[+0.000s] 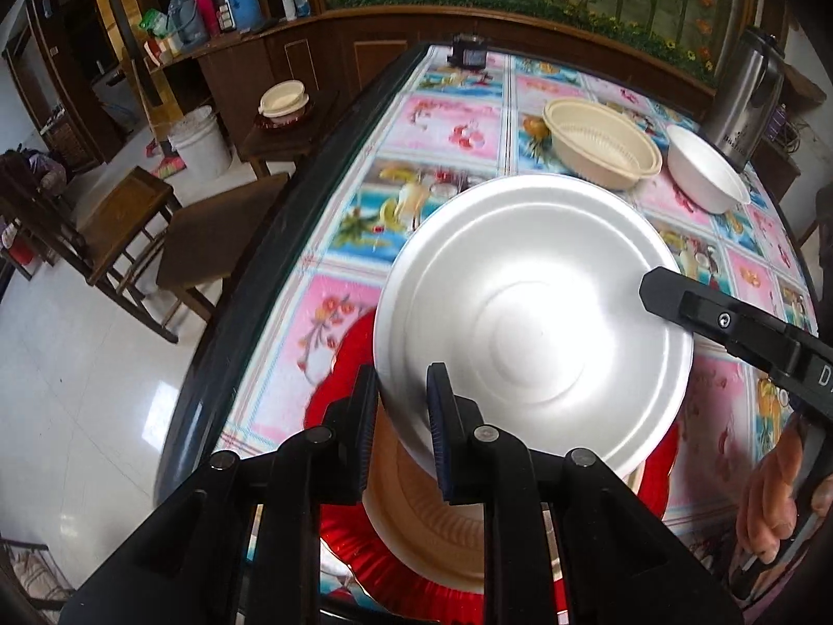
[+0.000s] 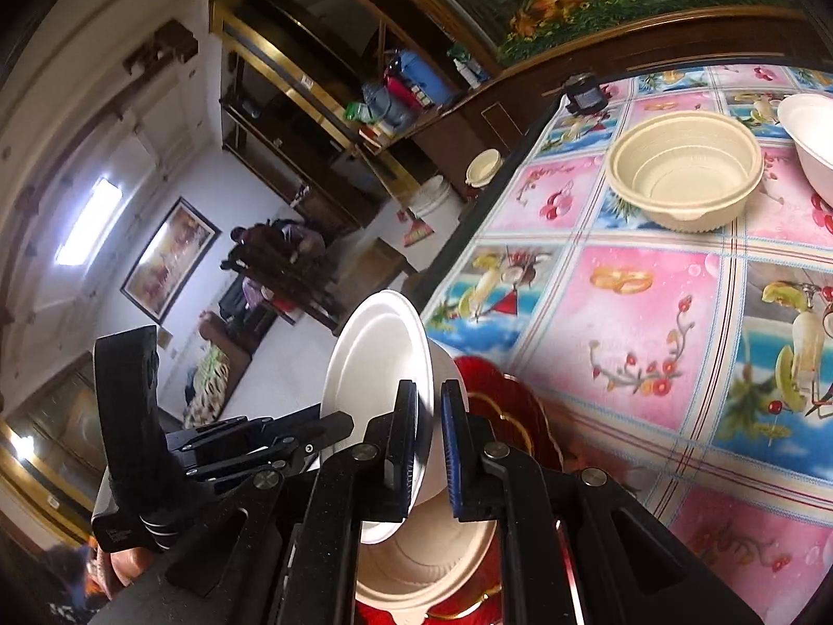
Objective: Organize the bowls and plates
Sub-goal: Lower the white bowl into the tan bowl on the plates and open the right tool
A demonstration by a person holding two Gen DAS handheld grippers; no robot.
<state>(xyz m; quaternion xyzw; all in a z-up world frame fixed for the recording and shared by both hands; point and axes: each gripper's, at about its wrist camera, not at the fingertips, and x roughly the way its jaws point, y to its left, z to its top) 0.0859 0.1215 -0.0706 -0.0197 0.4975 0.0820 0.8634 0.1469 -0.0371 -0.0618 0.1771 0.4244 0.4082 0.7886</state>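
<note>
Jaws on my left gripper are pinched onto the rim of the white bowl, one pad inside the lip and one outside. My right gripper has its jaws pressed on the same bowl at the opposite rim, so I am holding it between both tools; from the left wrist camera the right tool's finger shows touching the bowl's far right edge. The bowl is tilted, its hollow facing the left camera, and it is lifted off the table.

Directly under it sits a beige bowl, and the white one's base looks nested into or just above it; I cannot tell if they touch. That beige bowl rests on a red plate with a ribbed edge, at the near edge of the table.

Farther out on the flowered tablecloth stands a second beige bowl, upright, and just beside it to the right another white bowl, tilted. Behind that one is a steel thermos jug. A dark jar stands at the far end of the table. Beyond the table's left edge, a wooden stool and a white bucket stand on the tiled floor.
</note>
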